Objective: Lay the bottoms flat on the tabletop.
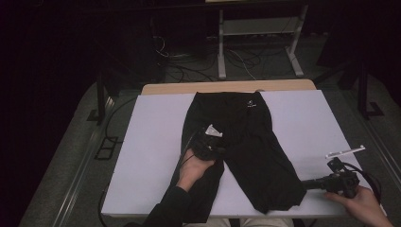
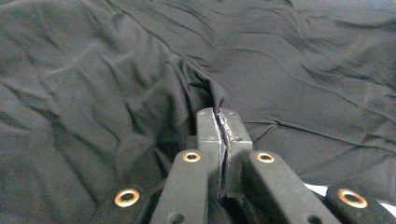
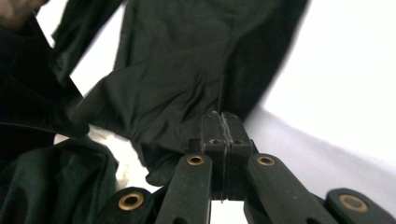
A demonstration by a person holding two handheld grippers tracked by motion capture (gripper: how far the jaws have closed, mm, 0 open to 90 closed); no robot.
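Observation:
A pair of black shorts lies flat on the white table, waistband at the far side, legs toward me. My left gripper rests at the crotch, between the two legs. In the left gripper view its jaws are pressed together with a ridge of the shorts' fabric drawn up into the left gripper. Low at the near right, my right gripper reaches in sideways to the right leg's hem. In the right gripper view, the right gripper is shut on the hem edge of the shorts.
A thin white strip lies on the table near the right edge, just beyond my right hand. A wooden edge borders the table's far side. Behind it stand a metal frame and floor cables.

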